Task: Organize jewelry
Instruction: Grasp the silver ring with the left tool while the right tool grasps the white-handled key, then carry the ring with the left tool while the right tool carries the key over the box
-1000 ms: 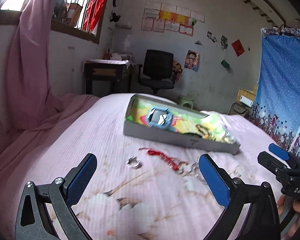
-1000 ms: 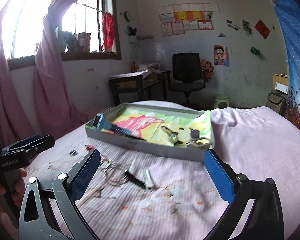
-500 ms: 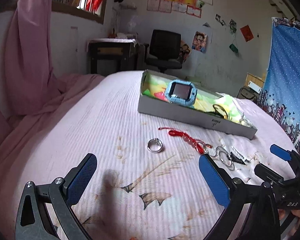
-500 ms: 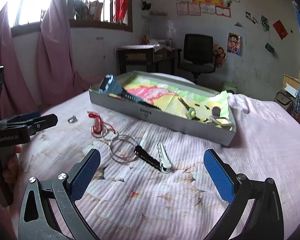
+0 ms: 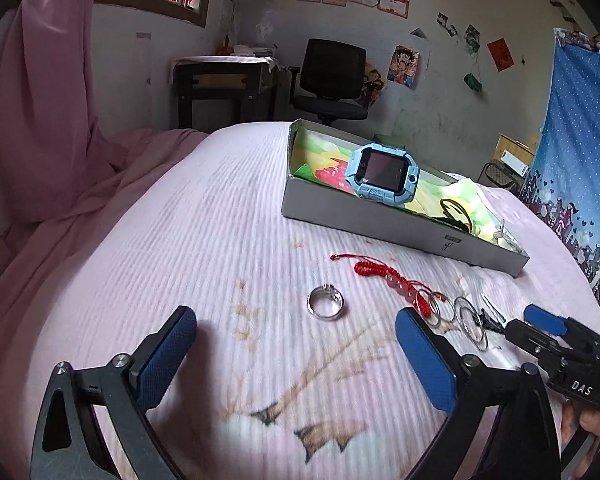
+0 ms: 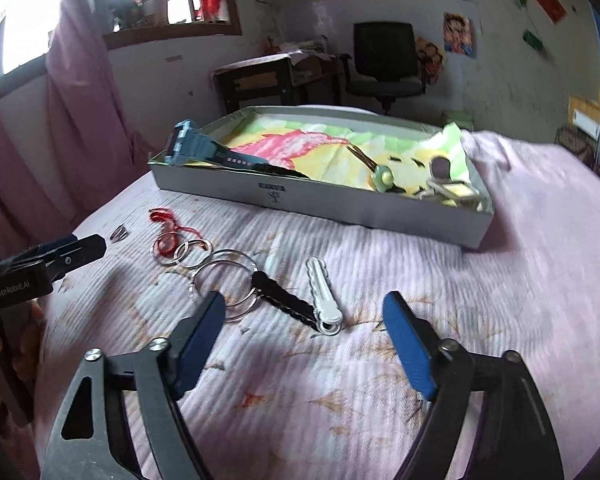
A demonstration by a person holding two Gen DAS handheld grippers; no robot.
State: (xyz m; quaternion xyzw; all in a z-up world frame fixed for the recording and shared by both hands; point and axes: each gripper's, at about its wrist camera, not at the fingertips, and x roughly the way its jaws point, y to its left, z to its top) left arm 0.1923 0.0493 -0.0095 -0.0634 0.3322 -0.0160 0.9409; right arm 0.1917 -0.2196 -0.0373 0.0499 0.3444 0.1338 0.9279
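left gripper point(image 5: 296, 354) hangs low over the bed point(image 5: 204, 240), fingers point(image 5: 168, 348) spread wide w/ nothing between them. silver ring point(image 5: 325, 305) lies on the pink bedspread just ahead of the gap, apart from both fingers. just right of it a red cord bracelet point(image 5: 384, 274) runs toward a chain of steel key rings point(image 5: 470, 322).

right gripper point(image 6: 304, 342) also low over the bed, fingers point(image 6: 410, 350) wide apart & empty. between/ahead of them: black clip point(image 6: 282, 300) & white clip point(image 6: 324, 294) side by side, touching at the near end. black one is hooked to the big key rings point(image 6: 226, 280); left finger's tip overlaps the nearest ring in view, can't tell if touching. smaller rings point(image 6: 192, 249) lead on to the red cord point(image 6: 165, 224).

grey box point(image 6: 324, 204) sits further back on the bed, lined w/ bright paper. blue watch point(image 5: 382, 172) propped at its left end, key point(image 6: 374, 166) & small metal bits at the right end.
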